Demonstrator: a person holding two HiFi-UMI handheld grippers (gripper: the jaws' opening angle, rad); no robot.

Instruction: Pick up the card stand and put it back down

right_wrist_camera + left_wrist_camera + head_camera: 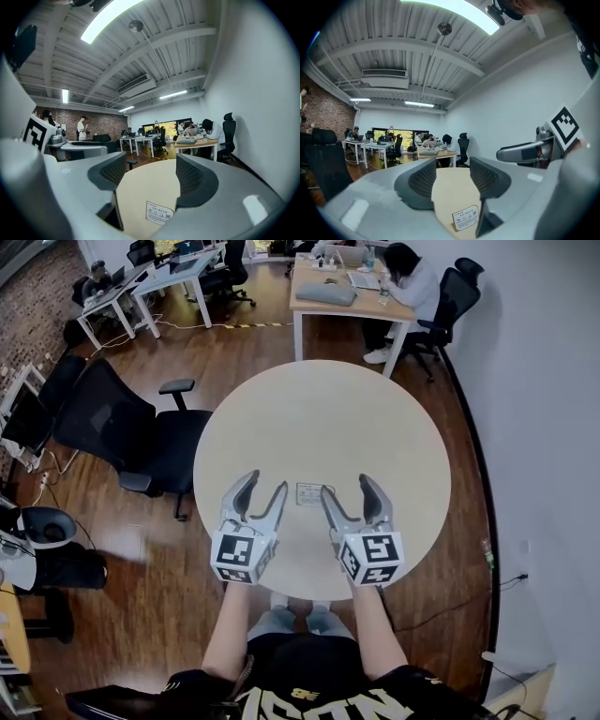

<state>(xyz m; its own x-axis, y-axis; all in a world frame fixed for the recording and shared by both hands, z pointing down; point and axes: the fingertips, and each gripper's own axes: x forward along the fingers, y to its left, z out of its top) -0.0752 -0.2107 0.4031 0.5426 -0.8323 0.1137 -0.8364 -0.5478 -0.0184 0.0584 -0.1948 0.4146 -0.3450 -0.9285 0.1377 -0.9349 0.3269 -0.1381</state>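
The card stand [309, 494] is a small white printed card resting on the round beige table [328, 409] near its front edge. It lies between my two grippers, close beside the inner finger of the right one. My left gripper [265, 482] is open just left of it, with nothing between its fingers. My right gripper [346, 486] is also open and holds nothing. In the left gripper view the card stand [465, 218] shows low on the tabletop below the open left gripper [453, 180]. The right gripper view shows the card stand [158, 212] low in front of the right gripper [152, 176].
Black office chairs [141, 432] stand to the left of the table on the wooden floor. A desk [347, 296] with a seated person [412, 282] is at the back right, and more desks [141, 287] are at the back left. A white wall runs along the right.
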